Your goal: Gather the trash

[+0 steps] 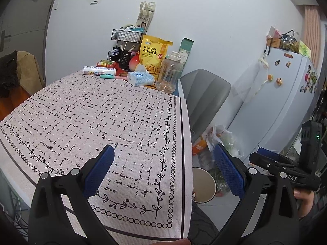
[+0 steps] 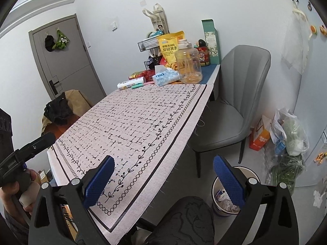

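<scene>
My left gripper point(image 1: 164, 170) is open and hovers over the near end of a table covered by a pink patterned cloth point(image 1: 102, 112); nothing is between its blue pads. My right gripper point(image 2: 164, 181) is open too, held over the table's near right corner with nothing in it. Below that corner a white trash bin point(image 2: 217, 209) stands on the floor with crumpled wrappers inside; the left wrist view shows the trash bin point(image 1: 213, 180) beside the table edge. A hand holds the left gripper point(image 2: 48, 137) at the left border.
At the table's far end stand a tissue pack point(image 1: 141, 78), a clear plastic jar point(image 1: 169, 73), a yellow snack bag point(image 1: 153, 55) and a wire rack point(image 1: 126, 34). A grey chair point(image 2: 235, 106) sits at the right. Plastic bags point(image 2: 290, 134) lie by the fridge point(image 1: 282, 94).
</scene>
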A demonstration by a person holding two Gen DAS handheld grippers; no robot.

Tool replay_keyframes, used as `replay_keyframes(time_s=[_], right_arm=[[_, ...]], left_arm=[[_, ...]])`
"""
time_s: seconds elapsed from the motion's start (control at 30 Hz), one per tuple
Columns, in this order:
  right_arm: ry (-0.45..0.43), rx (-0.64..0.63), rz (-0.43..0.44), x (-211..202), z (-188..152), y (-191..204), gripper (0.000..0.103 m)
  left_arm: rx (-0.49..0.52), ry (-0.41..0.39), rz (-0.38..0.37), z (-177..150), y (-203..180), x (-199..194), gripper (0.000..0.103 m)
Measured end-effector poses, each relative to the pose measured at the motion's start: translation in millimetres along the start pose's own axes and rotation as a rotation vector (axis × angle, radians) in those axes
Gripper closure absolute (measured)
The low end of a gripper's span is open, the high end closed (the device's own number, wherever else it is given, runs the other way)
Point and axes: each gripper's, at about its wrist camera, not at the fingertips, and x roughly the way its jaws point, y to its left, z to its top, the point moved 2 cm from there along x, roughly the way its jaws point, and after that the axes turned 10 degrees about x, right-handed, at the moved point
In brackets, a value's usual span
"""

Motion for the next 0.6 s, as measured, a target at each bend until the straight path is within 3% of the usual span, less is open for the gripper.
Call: replay_keyframes(time_s=[0.6], right_arm=[[0.001, -0.009, 0.010, -8.8, -12.6, -0.4, 0.008]], left_arm=[[-0.014, -0.006, 0.026, -7.8, 0.5, -11.8, 0.006]])
